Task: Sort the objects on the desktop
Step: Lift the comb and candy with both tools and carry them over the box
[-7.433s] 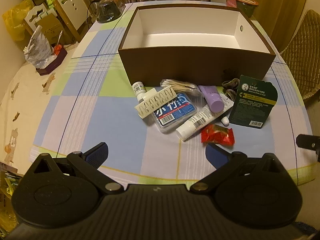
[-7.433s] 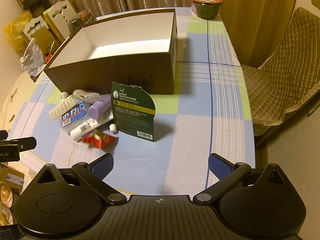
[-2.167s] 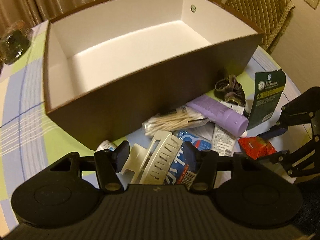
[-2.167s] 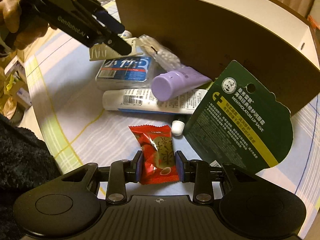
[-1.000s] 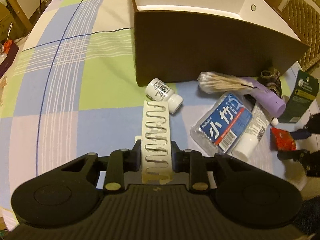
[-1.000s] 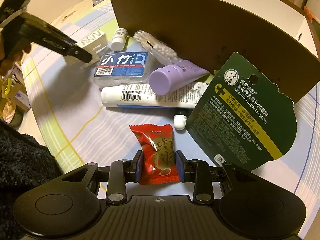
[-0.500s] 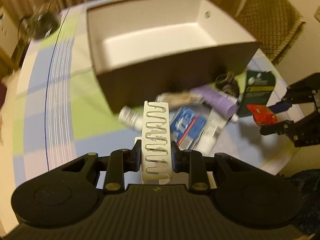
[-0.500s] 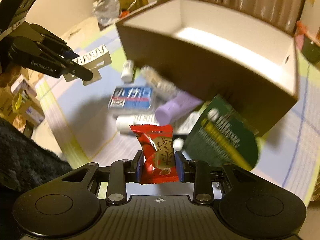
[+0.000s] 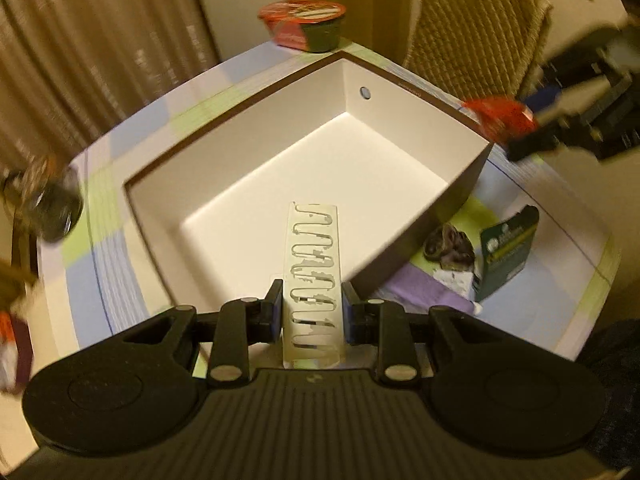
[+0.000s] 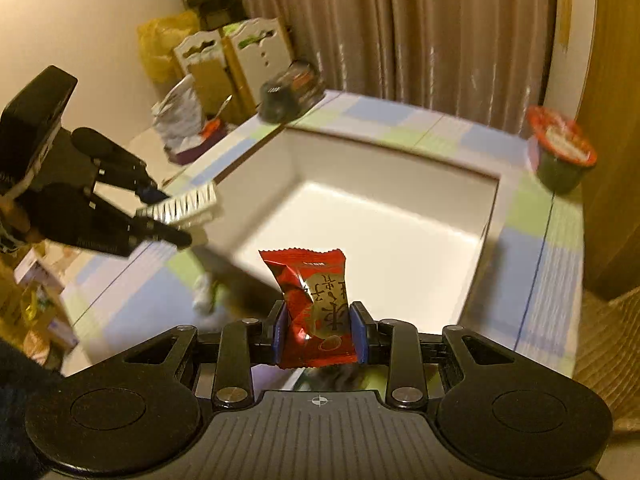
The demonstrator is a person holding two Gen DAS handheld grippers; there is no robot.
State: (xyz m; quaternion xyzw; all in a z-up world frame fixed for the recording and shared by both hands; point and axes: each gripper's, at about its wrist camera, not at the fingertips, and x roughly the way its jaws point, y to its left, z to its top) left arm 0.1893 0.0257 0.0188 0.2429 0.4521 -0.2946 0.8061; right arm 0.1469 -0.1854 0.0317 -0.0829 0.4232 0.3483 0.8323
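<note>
Brown box (image 9: 420, 236), white inside, fills the centre of both views and I see nothing lying in it. My left gripper (image 9: 312, 312) pinches the white slotted clip (image 9: 314, 272), which sticks out over the box's near wall and interior. My right gripper (image 10: 318, 332) clamps the red candy packet (image 10: 316, 304) over the box's near edge; in the left view it shows blurred at upper right, by the box's right corner. Green card pack (image 9: 506, 248), purple tube (image 9: 420, 292) and dark hair tie (image 9: 450, 244) sit on the checked tablecloth (image 9: 120, 288) at lower right, outside the box. Red-lidded cup (image 9: 306, 26) stands beyond the far corner. Half a second ago both grippers were short of the box, above the pile; now both loads hang over it.
</note>
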